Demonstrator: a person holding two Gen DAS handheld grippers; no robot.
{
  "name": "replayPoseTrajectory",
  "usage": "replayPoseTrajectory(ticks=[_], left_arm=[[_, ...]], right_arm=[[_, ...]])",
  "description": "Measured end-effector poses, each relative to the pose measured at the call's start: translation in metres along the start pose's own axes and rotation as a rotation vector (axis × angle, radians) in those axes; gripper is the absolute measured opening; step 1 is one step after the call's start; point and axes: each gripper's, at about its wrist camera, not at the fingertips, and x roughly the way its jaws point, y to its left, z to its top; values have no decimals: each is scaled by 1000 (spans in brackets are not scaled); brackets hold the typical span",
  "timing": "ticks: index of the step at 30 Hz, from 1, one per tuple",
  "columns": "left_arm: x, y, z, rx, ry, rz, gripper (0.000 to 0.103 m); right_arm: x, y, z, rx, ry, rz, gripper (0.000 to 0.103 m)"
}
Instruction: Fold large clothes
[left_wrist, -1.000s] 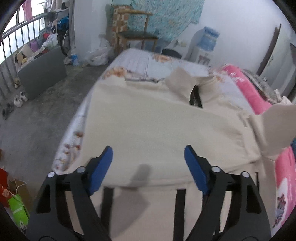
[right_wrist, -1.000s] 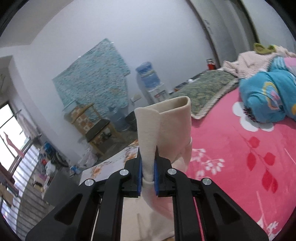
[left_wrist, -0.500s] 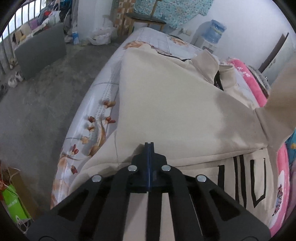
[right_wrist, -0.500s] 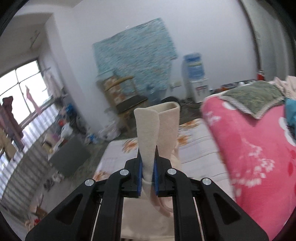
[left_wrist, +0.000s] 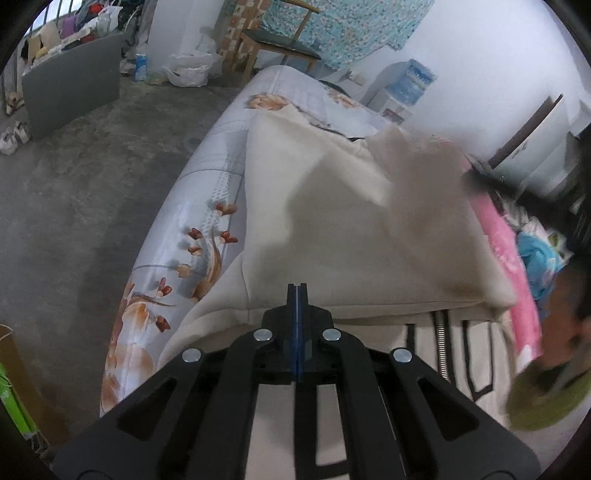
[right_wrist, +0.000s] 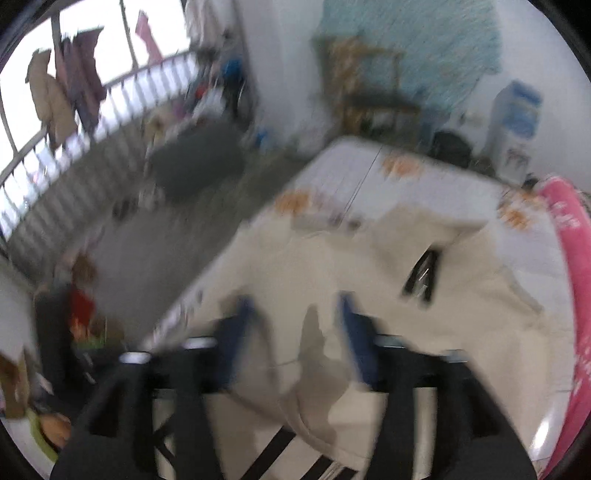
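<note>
Right, your bed (left_wrist: 207, 177) fills the middle of both views, its floral sheet running off toward the far wall, and the big cream garment (left_wrist: 332, 229) lies spread over it with one layer folded across the body. A black-lined print shows on the lower layer near you, and a dark zipper opening sits by the collar in the right wrist view. Along the bed's right side runs the pink blanket (right_wrist: 576, 258).

Your left gripper (left_wrist: 296, 314) sits low and level, pointing straight up the bed, with its blue pads pressed flat together just at the folded edge of the cloth. Whether any fabric is pinched between them, you can't tell from this angle.

Your right gripper (right_wrist: 295, 325) is tilted down over the garment, heavily blurred. Its blue fingers (right_wrist: 354, 332) stand well apart and nothing is between them, so it is released. A loose fold of cream cloth lies just below them, and the gripper's shadow falls on the fabric.
</note>
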Motion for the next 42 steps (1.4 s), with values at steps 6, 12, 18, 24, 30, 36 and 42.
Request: replayPoseTrajectory(ticks=[6,12,18,24,30,36,42], left_arm=[[-10,-3,5,-8,-4,-47,0],[0,-14,20,-5,21,-60,14],[31,-26,42,-2,91,8,30],[69,-29,56,0,144,93,35],[75,-42,54,85,115,182,29],[76,-58,48,181,84,244,1],[31,-88,64,253,-93,186,1]], right_arm=[[-11,-41,-37,134,25,52,66],[-50,-147,-71,391,1,-64,66],[-84,-257,-105,663,-8,-141,66],[-65,-317,-122,775,35,-137,59],[-27,-327,-110,698,119,-169,39],[-30,-328,-110,636,80,-189,7],[-61,-332,-119,653,-65,-144,5]])
